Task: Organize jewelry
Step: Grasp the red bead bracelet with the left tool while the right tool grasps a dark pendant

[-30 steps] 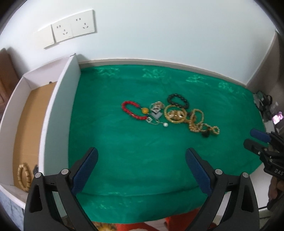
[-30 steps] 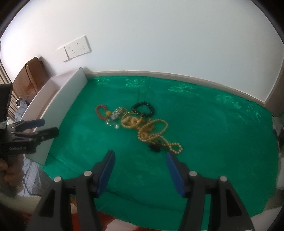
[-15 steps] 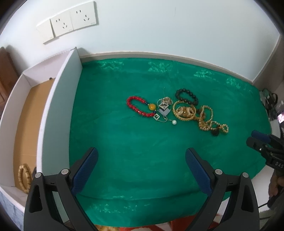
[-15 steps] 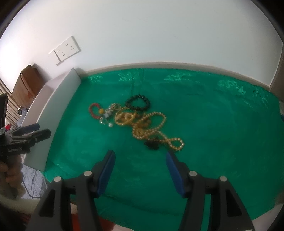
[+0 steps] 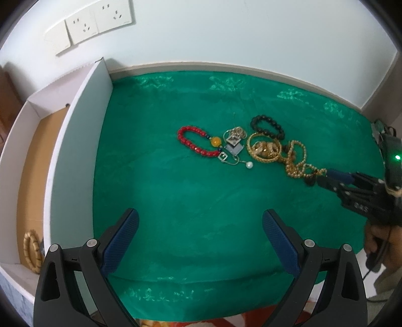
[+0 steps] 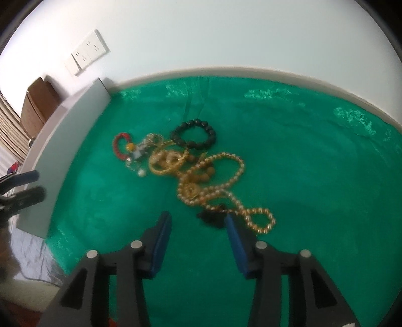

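Observation:
A heap of jewelry lies mid-cloth: a red bead bracelet [image 5: 196,143], silver pendants [image 5: 233,143], a black bead bracelet [image 5: 267,127], gold bangles [image 5: 263,149] and a long gold bead necklace [image 6: 221,186] with a dark tassel [image 6: 211,217]. My right gripper [image 6: 198,222] hangs low over the near end of the necklace. Its jaws are closing, with the tassel just ahead between the tips and no pad pressing on it. The left wrist view shows this gripper [image 5: 326,176] at the necklace's right end. My left gripper [image 5: 199,218] stands open over bare cloth, short of the heap.
A white box [image 5: 75,140] with a tall wall borders the green cloth [image 5: 176,201] on the left; a wooden bead bracelet [image 5: 31,249] lies inside on its brown floor. A wall with sockets [image 5: 95,22] stands behind. A hand [image 5: 377,241] holds the right gripper.
The right gripper has come down and forward to the near end of the gold necklace, and its jaws have narrowed. The left gripper has sunk slightly toward the cloth.

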`<state>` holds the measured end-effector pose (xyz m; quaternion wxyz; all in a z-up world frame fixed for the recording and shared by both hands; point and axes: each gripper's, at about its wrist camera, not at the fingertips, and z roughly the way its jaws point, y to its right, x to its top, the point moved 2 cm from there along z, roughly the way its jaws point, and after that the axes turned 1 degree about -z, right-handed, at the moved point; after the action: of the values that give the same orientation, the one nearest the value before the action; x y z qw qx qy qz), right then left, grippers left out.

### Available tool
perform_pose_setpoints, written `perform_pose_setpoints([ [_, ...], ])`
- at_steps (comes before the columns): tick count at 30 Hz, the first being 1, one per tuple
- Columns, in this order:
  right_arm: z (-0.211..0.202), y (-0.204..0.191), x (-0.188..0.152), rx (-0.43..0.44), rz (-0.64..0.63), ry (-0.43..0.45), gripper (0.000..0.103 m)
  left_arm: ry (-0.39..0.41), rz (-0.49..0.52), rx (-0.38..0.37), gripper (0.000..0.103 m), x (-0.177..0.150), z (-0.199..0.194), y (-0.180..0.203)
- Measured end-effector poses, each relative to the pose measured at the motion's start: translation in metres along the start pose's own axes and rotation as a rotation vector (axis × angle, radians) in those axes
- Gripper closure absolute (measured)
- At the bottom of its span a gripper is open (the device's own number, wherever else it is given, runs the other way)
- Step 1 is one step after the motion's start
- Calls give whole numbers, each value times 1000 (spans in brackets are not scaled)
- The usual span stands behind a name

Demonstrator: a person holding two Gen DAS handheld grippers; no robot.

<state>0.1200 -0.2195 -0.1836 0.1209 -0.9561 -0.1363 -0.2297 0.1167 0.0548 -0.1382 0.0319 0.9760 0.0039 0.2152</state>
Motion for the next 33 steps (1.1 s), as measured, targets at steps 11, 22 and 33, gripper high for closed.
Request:
perform_pose_setpoints([
  [11, 36, 1, 3, -84, -34, -38, 94, -32, -51, 22, 4, -6, 10, -20],
  [22, -35, 16, 7, 5, 125, 79, 95, -42, -49, 27, 4, 3, 25, -22],
  [33, -78, -1, 13, 29, 96, 136, 95, 1, -129, 35, 4, 80, 88, -48],
])
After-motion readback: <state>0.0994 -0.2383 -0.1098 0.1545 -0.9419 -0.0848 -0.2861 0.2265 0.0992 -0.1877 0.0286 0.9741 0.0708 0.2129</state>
